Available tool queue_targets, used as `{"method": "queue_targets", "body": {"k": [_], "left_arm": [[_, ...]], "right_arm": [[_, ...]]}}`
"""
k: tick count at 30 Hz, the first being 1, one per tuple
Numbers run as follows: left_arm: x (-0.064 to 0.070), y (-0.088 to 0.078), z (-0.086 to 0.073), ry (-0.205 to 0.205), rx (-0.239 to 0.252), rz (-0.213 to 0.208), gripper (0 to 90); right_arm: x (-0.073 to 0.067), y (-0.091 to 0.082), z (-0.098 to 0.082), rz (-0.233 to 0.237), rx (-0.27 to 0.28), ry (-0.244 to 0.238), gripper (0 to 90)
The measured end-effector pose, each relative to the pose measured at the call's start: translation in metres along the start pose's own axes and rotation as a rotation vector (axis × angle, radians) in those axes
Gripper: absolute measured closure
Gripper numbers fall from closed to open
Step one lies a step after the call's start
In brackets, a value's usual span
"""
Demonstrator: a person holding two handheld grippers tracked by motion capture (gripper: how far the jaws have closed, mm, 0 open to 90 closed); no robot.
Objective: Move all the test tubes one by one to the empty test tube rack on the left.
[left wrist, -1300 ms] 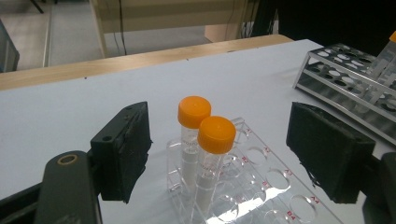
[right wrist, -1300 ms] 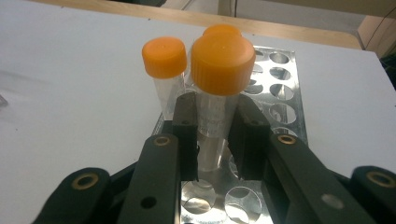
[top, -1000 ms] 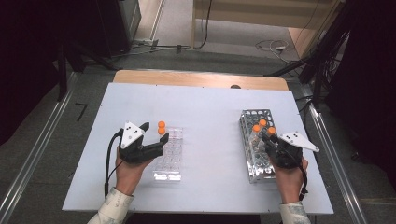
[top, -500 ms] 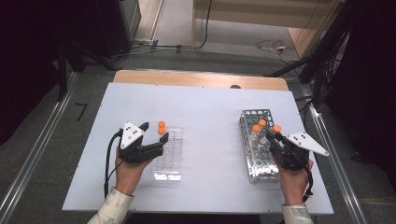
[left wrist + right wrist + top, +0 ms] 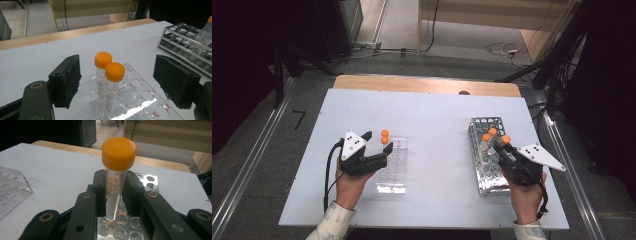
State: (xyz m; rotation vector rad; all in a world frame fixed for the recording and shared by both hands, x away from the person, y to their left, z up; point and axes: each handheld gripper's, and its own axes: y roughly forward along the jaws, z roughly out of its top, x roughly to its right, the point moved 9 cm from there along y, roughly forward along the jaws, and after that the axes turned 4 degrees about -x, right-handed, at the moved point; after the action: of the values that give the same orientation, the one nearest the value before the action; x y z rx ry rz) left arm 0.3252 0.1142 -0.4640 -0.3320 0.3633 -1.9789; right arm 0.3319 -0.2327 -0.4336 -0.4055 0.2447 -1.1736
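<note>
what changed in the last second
The right gripper, shut on an orange-capped tube, has lifted it up out of the metal rack; its tip hangs just above the holes. The left gripper stayed open around the two tubes in the clear rack, and both racks kept their places.

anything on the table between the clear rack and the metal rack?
Nothing: in the high view bare white table separates the clear rack from the metal rack.
</note>
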Motion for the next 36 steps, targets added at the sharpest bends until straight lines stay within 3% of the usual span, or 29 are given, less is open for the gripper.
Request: {"method": "queue_targets", "body": {"k": [16,26,36], "left_arm": [[0.004,-0.001,0.0,0.005,0.0,-0.006,22.1],[0.009,0.0,0.0,0.015,-0.002,-0.018,22.1],[0.017,-0.001,0.0,0.027,0.002,-0.033,22.1]], "right_arm": [[-0.035,0.002,0.0,0.068,0.002,-0.065,71.9],[-0.061,0.011,-0.008,0.137,-0.028,-0.089,71.9],[-0.09,0.02,-0.019,0.188,-0.062,-0.157,71.9]]}}
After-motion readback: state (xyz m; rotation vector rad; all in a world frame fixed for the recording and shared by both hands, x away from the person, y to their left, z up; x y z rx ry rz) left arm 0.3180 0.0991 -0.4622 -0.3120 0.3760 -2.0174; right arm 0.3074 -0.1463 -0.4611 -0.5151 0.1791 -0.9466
